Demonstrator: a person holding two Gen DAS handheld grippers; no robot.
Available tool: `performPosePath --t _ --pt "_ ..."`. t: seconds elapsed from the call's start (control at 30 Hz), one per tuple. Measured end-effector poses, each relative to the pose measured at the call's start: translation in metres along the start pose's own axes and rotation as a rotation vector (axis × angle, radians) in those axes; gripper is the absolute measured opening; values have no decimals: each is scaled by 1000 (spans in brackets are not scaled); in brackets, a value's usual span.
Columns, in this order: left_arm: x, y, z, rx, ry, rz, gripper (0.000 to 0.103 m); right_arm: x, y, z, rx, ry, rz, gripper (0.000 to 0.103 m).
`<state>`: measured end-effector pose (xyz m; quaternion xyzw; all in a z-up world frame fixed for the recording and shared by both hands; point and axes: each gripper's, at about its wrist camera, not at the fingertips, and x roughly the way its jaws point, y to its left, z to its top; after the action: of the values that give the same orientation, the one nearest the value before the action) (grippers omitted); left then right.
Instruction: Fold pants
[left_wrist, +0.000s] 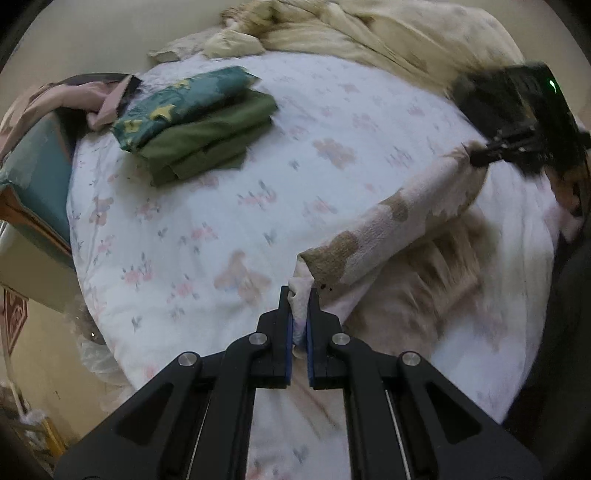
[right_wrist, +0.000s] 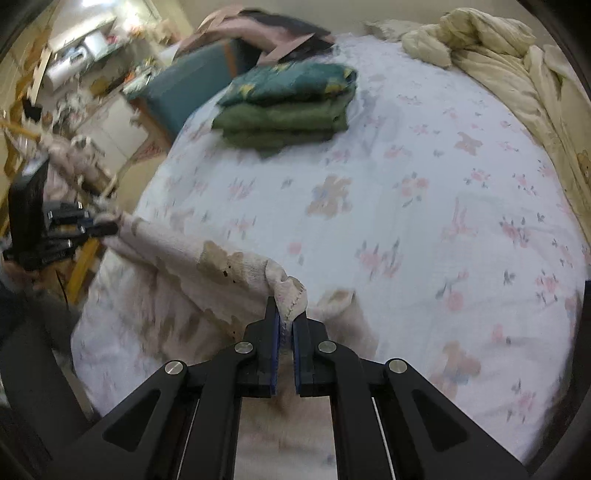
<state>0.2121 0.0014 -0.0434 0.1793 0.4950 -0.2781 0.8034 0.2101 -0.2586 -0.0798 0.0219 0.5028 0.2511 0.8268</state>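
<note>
A bed with a pale floral bedsheet (left_wrist: 229, 206) fills the room's middle. A rumpled cream comforter (right_wrist: 517, 74) is bunched along its far edge. A teal upholstered piece (right_wrist: 184, 85) stands beside the bed with pinkish clothing (right_wrist: 240, 29) heaped on it.

The pants (left_wrist: 388, 221), fleecy pale pink with tan patches, are at the near edge of the bed. Their upper edge is lifted and stretched taut between the two tools; the rest hangs blurred below, against the sheet.

Well apart from them, toward the far side, sits a stack of folded garments (right_wrist: 288, 107): a teal printed piece on top, olive green ones beneath.

The left gripper (left_wrist: 300, 299) has its jaws nearly together, pinching one end of the lifted edge between blue pads. The right gripper (right_wrist: 285, 314) is likewise closed down on the opposite end, fabric bunched between its fingers (right_wrist: 271, 317).
</note>
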Motion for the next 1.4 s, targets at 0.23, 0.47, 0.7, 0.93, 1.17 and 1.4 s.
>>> performPosePath --t 0.23,0.47,0.7,0.93,1.17,1.4 --pt "23 -50 -48 119 213 4 7 25 29 -64 -58 223 -47 6" --pt "33 -61 -76 153 364 8 32 33 28 -99 7 403 -72 21" --pt "-18 -14 -38 -171 133 -157 45 -18 21 -75 83 145 -105 23" --pt "42 -26 -25 -278 231 -109 43 29 41 -48 61 184 -41 23" --pt "80 -43 -58 -184 400 -5 47 76 16 -82 88 412 -216 16" --pt "57 -34 -62 -290 398 -16 46 21 -26 -76 286 284 -299 23"
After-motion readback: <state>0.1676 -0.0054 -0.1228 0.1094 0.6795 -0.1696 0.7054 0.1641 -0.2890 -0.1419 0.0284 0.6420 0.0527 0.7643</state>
